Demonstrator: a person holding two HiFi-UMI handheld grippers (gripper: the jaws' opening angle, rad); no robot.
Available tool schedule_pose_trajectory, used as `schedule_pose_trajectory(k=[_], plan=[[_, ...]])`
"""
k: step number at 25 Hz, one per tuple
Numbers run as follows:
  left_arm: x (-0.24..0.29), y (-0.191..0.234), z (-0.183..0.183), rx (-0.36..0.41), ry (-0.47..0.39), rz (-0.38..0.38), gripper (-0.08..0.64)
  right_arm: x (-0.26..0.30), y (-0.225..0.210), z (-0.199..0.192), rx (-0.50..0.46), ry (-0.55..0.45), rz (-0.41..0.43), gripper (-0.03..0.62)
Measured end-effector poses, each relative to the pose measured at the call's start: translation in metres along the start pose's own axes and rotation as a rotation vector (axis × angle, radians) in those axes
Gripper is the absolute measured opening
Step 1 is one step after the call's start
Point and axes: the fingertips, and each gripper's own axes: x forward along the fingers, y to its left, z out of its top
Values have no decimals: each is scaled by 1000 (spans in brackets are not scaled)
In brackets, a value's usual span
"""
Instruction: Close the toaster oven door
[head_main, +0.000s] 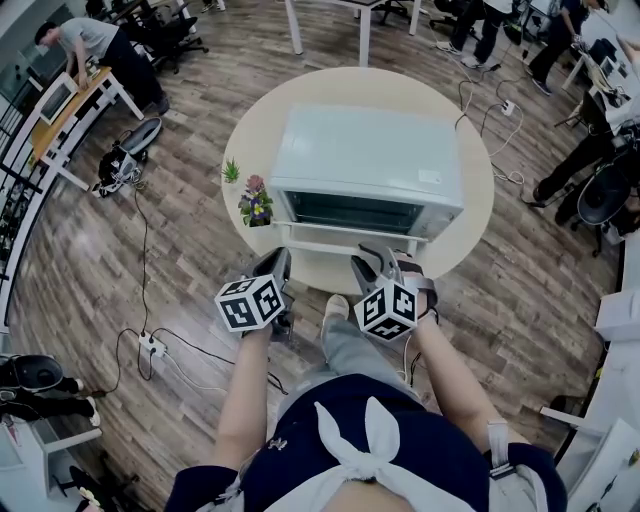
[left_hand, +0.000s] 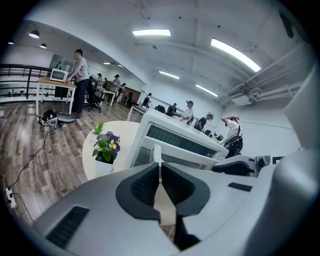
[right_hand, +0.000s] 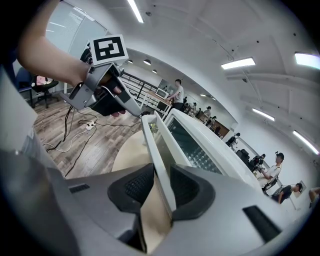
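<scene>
A white toaster oven (head_main: 365, 165) stands on a round beige table (head_main: 470, 215). Its glass door (head_main: 345, 243) hangs open toward me, roughly level. My right gripper (head_main: 368, 262) is at the door's front edge. In the right gripper view the door's white edge (right_hand: 156, 137) runs between the black pads (right_hand: 187, 187), and the right gripper (right_hand: 161, 169) is shut on it. My left gripper (head_main: 280, 258) hovers by the door's left front corner. Its jaws are shut with nothing in them (left_hand: 160, 166), and the oven (left_hand: 180, 142) lies just beyond the tips.
A small pot of purple flowers (head_main: 255, 205) and a tiny green plant (head_main: 231, 172) stand on the table left of the oven. Cables and a power strip (head_main: 152, 345) lie on the wood floor at left. Desks, chairs and people ring the room.
</scene>
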Motion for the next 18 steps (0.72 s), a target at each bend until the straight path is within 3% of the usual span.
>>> schedule_pose_trajectory(k=[18], plan=[[5,3,-4,-24,13,-2,32,5,-19,6,-27,-5,-19,107]])
